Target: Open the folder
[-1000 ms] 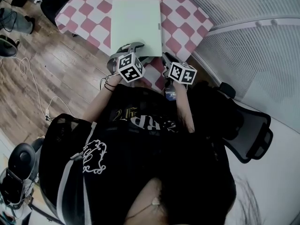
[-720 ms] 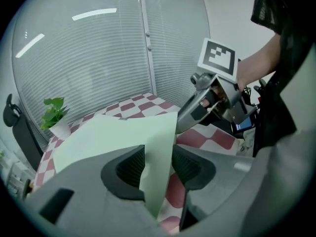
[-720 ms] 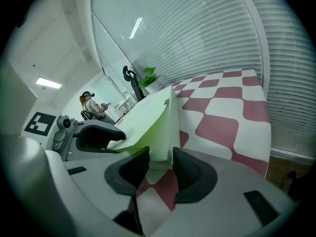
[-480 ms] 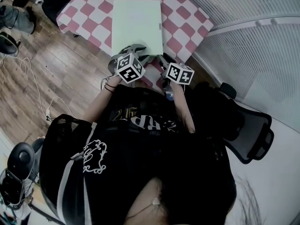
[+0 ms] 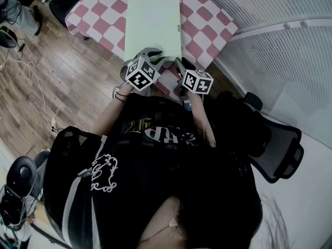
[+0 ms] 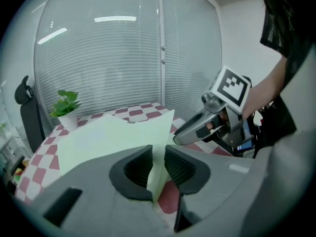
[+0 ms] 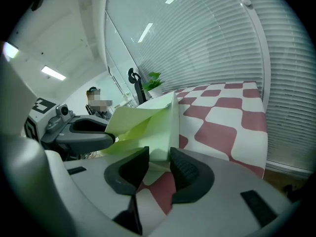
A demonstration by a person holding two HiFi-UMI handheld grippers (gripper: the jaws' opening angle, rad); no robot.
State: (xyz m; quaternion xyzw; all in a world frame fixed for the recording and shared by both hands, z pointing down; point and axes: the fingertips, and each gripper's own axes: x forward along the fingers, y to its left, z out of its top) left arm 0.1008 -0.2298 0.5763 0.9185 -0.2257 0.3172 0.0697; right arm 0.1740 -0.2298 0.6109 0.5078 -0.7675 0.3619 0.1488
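Lying on the pink-checked table (image 5: 207, 27), the pale green folder (image 5: 153, 22) has its near cover pinched between the left gripper's (image 6: 159, 154) fingers (image 6: 138, 169), which have just been closing. The right gripper's (image 7: 159, 159) fingers (image 7: 190, 172) clench its near corner. A potted plant (image 6: 66, 110) stands by the far edge, with blinds (image 5: 275, 35) and wood floor (image 5: 62, 71) around

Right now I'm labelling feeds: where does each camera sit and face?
Head view: on the person's head, down at the folder on the table; torso, forearms, left gripper, right gripper show.
Left gripper view: on the left gripper, along jaws that have just been closing on the folder's cover; forearm shows.
Right gripper view: on the right gripper, toward the folder's corner between its jaws.
Each gripper view shows the other gripper.
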